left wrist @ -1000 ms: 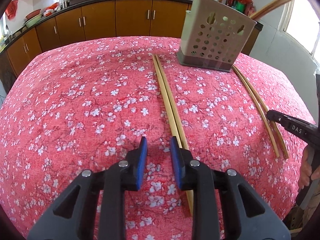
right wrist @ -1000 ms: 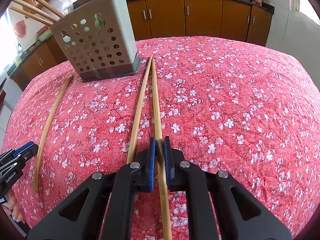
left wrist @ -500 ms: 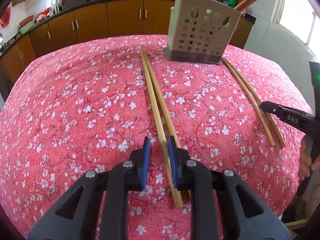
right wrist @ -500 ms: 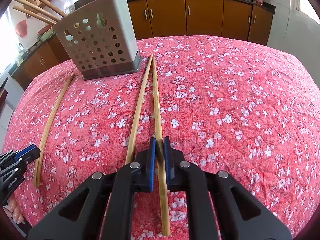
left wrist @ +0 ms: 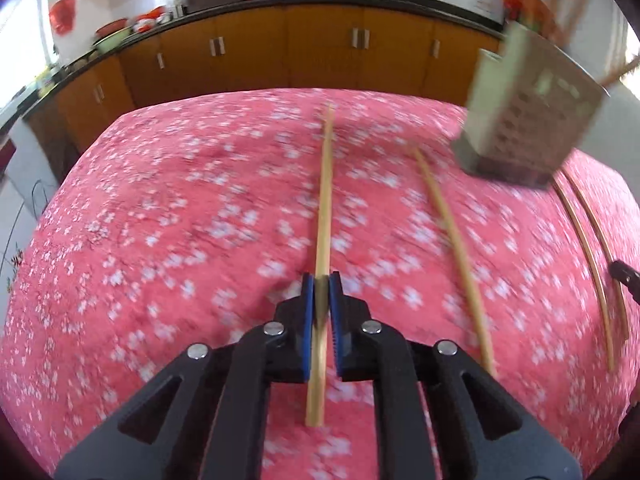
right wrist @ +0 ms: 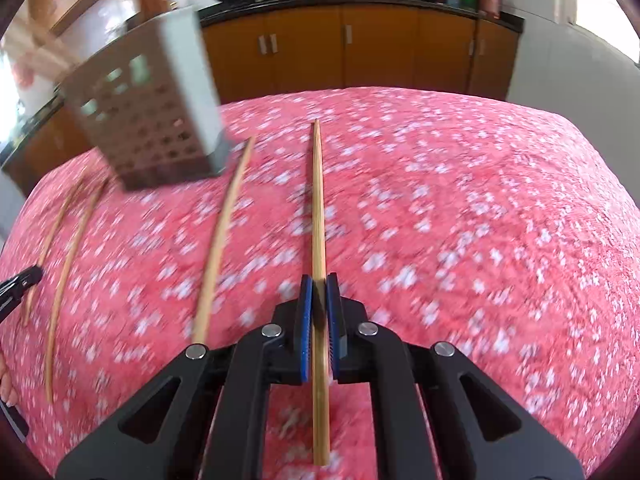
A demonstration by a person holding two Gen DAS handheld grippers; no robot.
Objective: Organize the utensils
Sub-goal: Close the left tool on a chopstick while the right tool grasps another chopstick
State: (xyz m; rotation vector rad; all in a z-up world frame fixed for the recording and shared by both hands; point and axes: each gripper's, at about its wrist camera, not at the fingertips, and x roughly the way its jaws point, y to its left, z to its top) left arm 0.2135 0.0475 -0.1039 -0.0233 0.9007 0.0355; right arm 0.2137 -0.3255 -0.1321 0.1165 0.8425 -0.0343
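Observation:
My left gripper (left wrist: 321, 280) is shut on a bamboo chopstick (left wrist: 325, 200), blue pads pinching it near its near end. Its partner chopstick (left wrist: 452, 232) lies on the red floral tablecloth (left wrist: 160, 220) to the right. The perforated grey utensil holder (left wrist: 528, 120), with chopsticks standing in it, is at the far right. In the right wrist view, my right gripper (right wrist: 319, 284) is shut on another chopstick (right wrist: 318, 200), whose partner (right wrist: 224, 232) lies to the left. The holder (right wrist: 148, 112) stands at the far left there. Both views are blurred.
Two more chopsticks (left wrist: 588, 256) lie right of the holder, with the right gripper's tip (left wrist: 626, 276) beside them. The left gripper's tip (right wrist: 20, 284) shows at the left edge by the pair (right wrist: 68, 248). Brown kitchen cabinets (left wrist: 320, 48) stand beyond the table.
The left jaws closed onto one chopstick and swung it leftward, away from its partner. The right gripper's chopstick has also parted from its partner. The holder has shifted sideways in both views.

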